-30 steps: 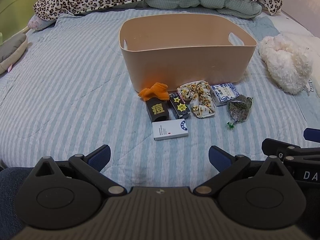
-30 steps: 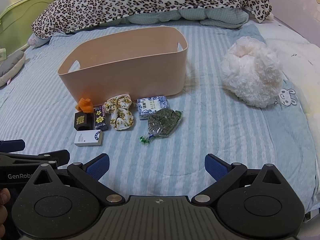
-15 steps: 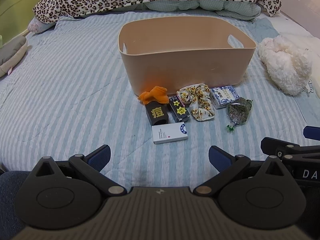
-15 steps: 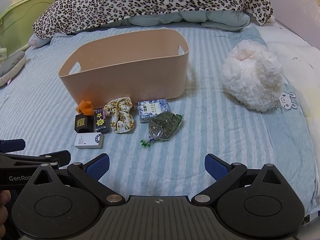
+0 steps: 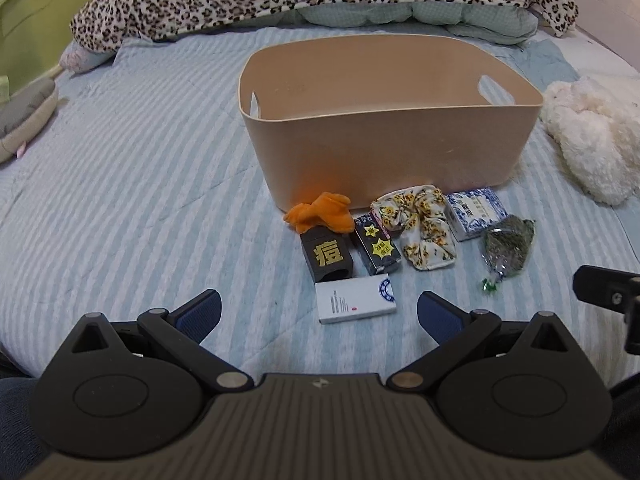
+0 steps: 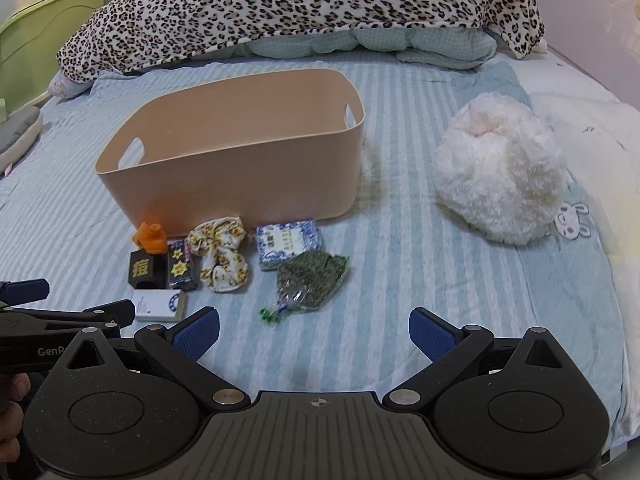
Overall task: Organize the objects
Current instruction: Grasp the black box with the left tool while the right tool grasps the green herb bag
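A beige bin (image 5: 392, 152) (image 6: 248, 176) stands on the striped bed. In front of it lie an orange cloth (image 5: 320, 212), a black box with a gold character (image 5: 326, 258), a black star box (image 5: 376, 244), a floral scrunchie (image 5: 420, 226), a blue-white box (image 5: 476, 212), a bag of green herbs (image 5: 506, 246) (image 6: 310, 280) and a white box (image 5: 354, 298) (image 6: 160, 305). My left gripper (image 5: 319, 314) is open, just short of the white box. My right gripper (image 6: 314, 334) is open, near the herb bag.
A fluffy white plush (image 6: 500, 172) lies right of the bin. A leopard-print blanket (image 6: 296, 12) is heaped along the far side of the bed. A grey cushion (image 5: 24, 116) lies at the left edge. A green headboard (image 5: 44, 4) stands far left.
Both grippers have moved forward toward the row of small objects, which now look larger and closer. Nothing on the bed has moved.
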Tool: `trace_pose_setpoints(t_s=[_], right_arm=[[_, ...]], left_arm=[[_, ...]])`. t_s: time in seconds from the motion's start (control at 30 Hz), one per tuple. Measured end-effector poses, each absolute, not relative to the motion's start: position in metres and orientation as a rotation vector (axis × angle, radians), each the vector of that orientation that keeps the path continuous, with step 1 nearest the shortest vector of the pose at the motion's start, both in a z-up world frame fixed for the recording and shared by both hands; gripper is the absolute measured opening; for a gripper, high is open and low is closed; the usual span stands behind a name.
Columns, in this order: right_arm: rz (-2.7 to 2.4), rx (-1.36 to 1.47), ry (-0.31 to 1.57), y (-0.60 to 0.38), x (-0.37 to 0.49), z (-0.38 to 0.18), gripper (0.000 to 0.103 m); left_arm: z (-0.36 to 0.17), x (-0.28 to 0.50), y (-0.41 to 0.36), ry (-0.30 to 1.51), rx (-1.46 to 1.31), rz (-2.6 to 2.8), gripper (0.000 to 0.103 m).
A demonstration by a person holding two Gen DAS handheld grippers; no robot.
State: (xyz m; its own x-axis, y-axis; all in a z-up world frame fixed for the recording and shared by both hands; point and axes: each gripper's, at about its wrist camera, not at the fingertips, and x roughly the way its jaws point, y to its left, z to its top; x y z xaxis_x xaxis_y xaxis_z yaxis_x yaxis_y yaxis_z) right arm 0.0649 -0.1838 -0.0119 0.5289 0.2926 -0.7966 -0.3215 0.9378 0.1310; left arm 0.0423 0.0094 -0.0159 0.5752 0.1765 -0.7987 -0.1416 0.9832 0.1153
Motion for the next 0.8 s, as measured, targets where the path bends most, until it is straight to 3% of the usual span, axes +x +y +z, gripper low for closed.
trace_pose_setpoints(t_s=[0.47, 0.8], right_arm=[[0.371, -0.107, 1.012, -0.157, 0.119, -0.040, 0.101], [0.398, -0.160, 1.176, -0.125, 0.158, -0.090, 0.093]], left_arm=[[-0.051, 0.096, 0.034, 0.963, 0.082, 0.283, 0.103], [-0.061, 0.112, 0.058, 1.029, -0.025, 0.251, 0.103]])
